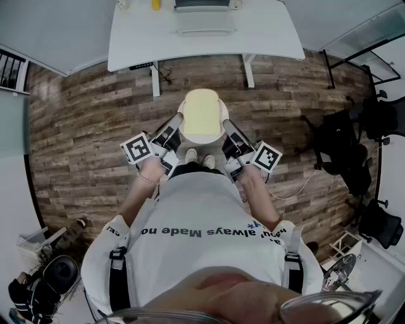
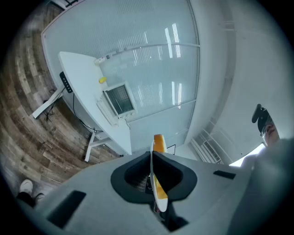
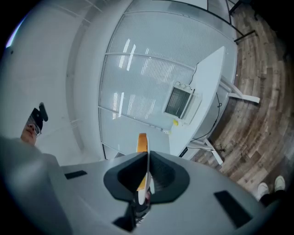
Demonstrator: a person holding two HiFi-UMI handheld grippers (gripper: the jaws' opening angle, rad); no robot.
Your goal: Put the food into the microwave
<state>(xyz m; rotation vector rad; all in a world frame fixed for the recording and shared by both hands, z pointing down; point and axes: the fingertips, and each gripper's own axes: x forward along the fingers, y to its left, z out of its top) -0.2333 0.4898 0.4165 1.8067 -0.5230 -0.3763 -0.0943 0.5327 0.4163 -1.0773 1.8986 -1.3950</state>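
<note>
The pale yellow square bread slice (image 1: 201,114) lies flat on a round white plate (image 1: 203,140), held out over the brown plank floor (image 1: 82,126). The left gripper (image 1: 179,121) and right gripper (image 1: 226,124) have their jaws clamped on opposite rims, probably to keep it level. The grey boxy microwave (image 1: 202,5) sits on the far white table (image 1: 266,31).

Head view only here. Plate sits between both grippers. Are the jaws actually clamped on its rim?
Observer: Left gripper view shows the left gripper shut on the plate rim, seen edge-on.
Operator: Right side?
Observer: Same there: the right gripper is shut on the rim, and the bread crust pokes above the jaws.
Operator: Microwave door? It's cropped for me.
Observer: The microwave on the white table faces the grippers, and its door looks shut.
</note>
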